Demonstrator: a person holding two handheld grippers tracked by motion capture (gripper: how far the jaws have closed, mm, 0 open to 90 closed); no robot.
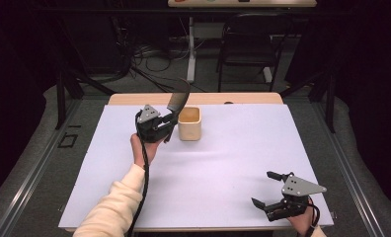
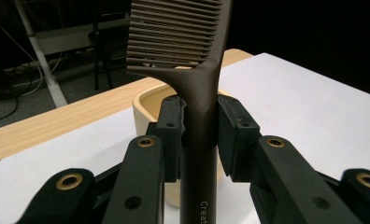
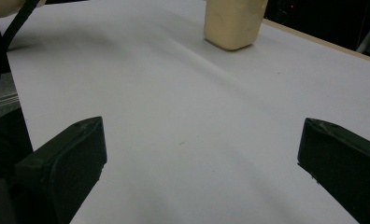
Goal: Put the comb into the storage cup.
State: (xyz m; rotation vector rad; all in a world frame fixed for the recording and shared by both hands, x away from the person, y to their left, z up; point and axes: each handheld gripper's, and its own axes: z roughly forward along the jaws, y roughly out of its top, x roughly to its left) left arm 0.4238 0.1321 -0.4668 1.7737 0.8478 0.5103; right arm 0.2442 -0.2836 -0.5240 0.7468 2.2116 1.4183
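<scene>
A dark brown comb (image 1: 177,98) (image 2: 192,79) is clamped by its handle in my left gripper (image 1: 168,118) (image 2: 198,135), teeth end up and leaning over a cream square cup (image 1: 189,123) (image 2: 145,105) (image 3: 232,21). The cup stands at the far middle of the white sheet (image 1: 208,163), just right of that gripper. My right gripper (image 1: 268,188) (image 3: 199,163) rests low at the near right corner of the sheet, jaws wide open with nothing between them.
The wooden table edge (image 1: 134,98) runs behind the sheet. Beyond it stand a black chair (image 1: 248,42), a white desk leg (image 1: 191,49) and floor cables (image 1: 144,54). A cable (image 1: 144,168) trails along the person's left sleeve.
</scene>
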